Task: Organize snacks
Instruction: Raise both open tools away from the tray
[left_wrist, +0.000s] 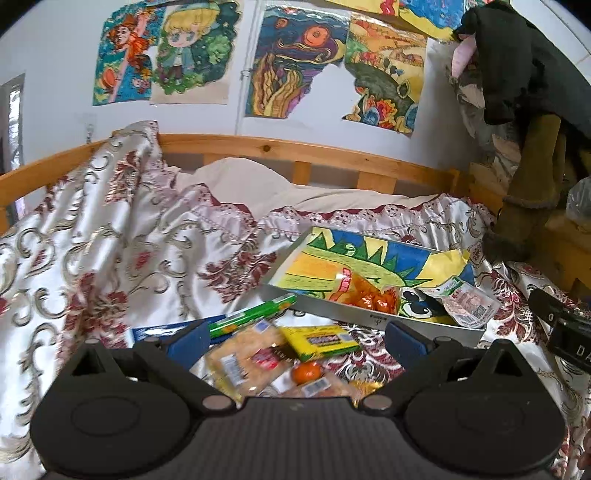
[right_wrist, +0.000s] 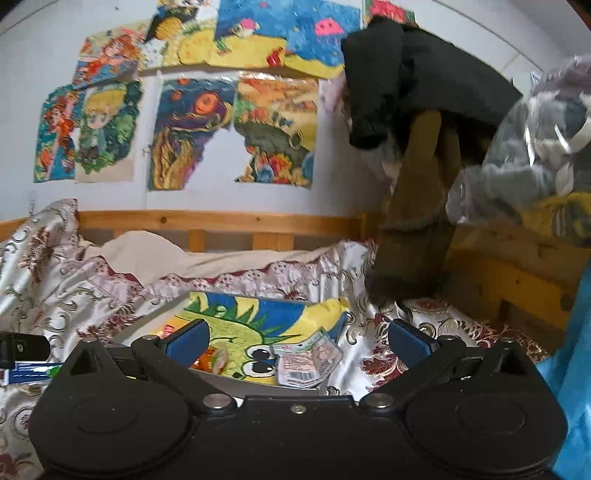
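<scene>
the left gripper (left_wrist: 295, 338) hangs over the bedspread (left_wrist: 110, 258) with its jaws spread wide and nothing between the pads. directly below it lies a loose pile of snacks: a clear crinkly packet of pale crackers (left_wrist: 245, 360), a yellow and green box (left_wrist: 319, 341), a long green stick pack (left_wrist: 255, 314), a small orange sweet (left_wrist: 307, 372) and a blue flat pack (left_wrist: 162, 332) partly hidden behind the left finger. just beyond the pile sits a shallow grey tray (left_wrist: 417, 321) lined with a bright crayon drawing; it already holds an orange wrapped snack (left_wrist: 369, 295) and a white sealed pouch (left_wrist: 467, 301).

the right gripper (right_wrist: 297, 341) is also wide apart and empty, poised above the near edge of the same tray (right_wrist: 258, 382), with the pouch (right_wrist: 308, 360) lying against the tray's right end.

judging by what lies where, 2 items are sorted and about 5 are left on the cover. the cracker packet looks light, and its film is probably slippery and noisy; the contents will crush, so a pinch across the sealed end seam seems safer than squeezing the middle. the yellow box is stiff and should take a firm hold across its narrow sides. the stick pack is thin and rigid enough to grasp mid-length. the round sweet may roll or squirt out, and the soft, wrinkled bedspread could be snagged by a low grasp.
</scene>
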